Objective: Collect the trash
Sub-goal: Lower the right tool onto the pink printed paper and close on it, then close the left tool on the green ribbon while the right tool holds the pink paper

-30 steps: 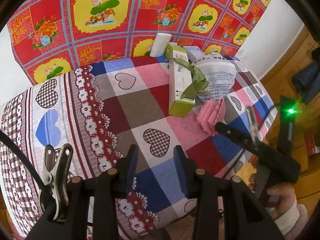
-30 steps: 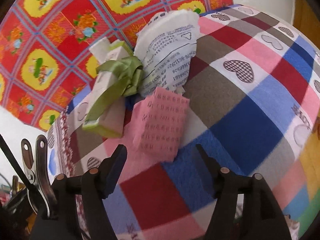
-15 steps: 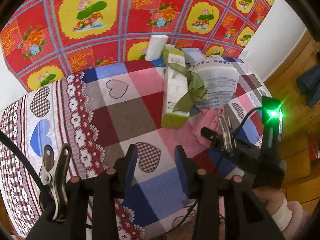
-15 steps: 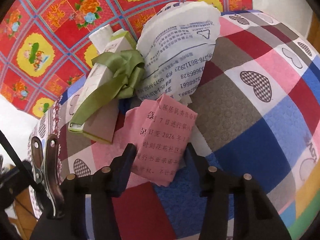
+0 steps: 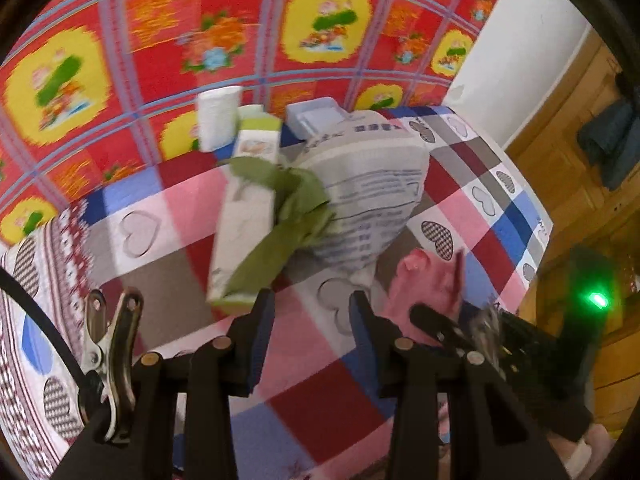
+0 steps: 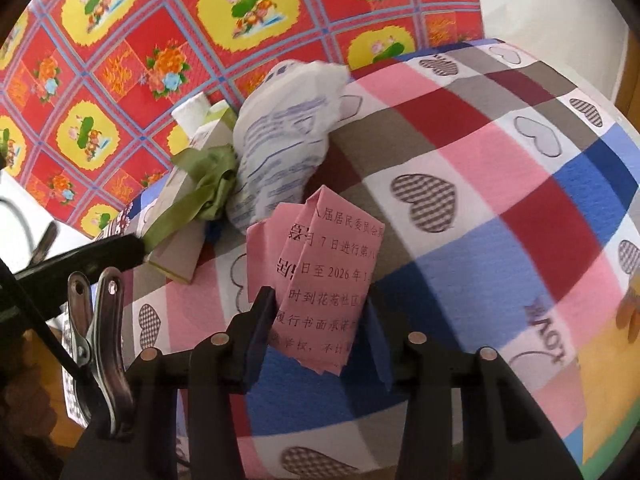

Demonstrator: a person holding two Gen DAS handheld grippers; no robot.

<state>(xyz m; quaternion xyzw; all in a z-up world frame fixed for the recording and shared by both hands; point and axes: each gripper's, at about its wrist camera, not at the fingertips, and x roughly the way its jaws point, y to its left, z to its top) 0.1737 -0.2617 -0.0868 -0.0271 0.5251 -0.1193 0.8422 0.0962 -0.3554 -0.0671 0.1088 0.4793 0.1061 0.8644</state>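
A folded pink paper (image 6: 324,280) with printed black characters sits between the pads of my right gripper (image 6: 316,320). The jaws are closing and the pads press its sides; it is raised off the checked cloth. The left wrist view shows the same pink paper (image 5: 424,276) at the tip of the right gripper (image 5: 436,320). My left gripper (image 5: 312,320) hangs open over the cloth with nothing between its fingers, just short of a green-and-white box (image 5: 244,216) tied with a green ribbon. A crumpled white printed bag (image 5: 368,196) lies against the box.
A white roll (image 5: 218,116) and a pale blue box (image 5: 316,116) stand behind the pile against the red and yellow flowered backdrop (image 5: 200,40). The heart-patterned cloth (image 5: 160,260) covers the rounded table. Wooden floor and furniture (image 5: 580,208) lie off to the right.
The right gripper has closed its jaws around the pink paper and raised it slightly. The left gripper has moved in toward the box and the bag, with its opening unchanged.
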